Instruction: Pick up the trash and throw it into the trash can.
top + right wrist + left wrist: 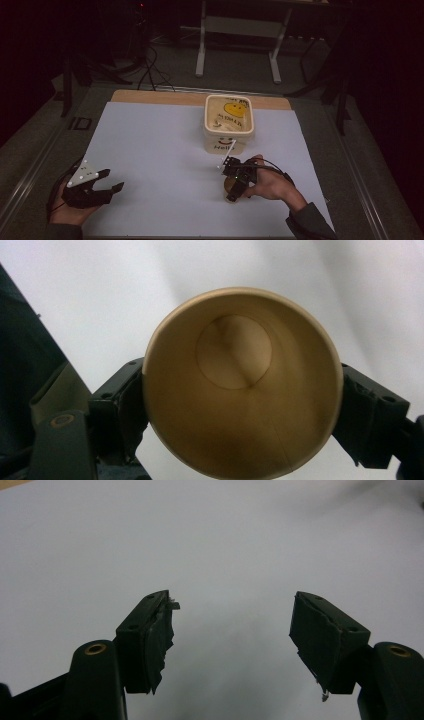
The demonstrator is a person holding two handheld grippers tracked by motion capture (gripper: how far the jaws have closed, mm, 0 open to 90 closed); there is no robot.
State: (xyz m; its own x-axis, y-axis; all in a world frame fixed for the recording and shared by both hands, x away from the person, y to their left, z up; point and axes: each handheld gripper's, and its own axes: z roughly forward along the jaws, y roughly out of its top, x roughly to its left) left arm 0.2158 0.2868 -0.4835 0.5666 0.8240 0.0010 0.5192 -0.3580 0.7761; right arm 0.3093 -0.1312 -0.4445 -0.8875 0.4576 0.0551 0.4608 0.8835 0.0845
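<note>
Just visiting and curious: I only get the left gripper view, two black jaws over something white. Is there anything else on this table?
Observer: Yes. In the high view a cream tub with a smiley face stands towards the far edge of the white sheet.
Operator: What is the other hand doing?
Observer: Its right gripper has a paper cup between its jaws, with the pads against the cup's sides.
Operator: Is anything in the cup?
Observer: No. The right gripper view looks straight in, down to a bare bottom.

We are finding the white sheet [160,165] lying open between both hands; the tub [228,122] is standing as the sole obstruction beyond the right gripper [233,186].
</note>
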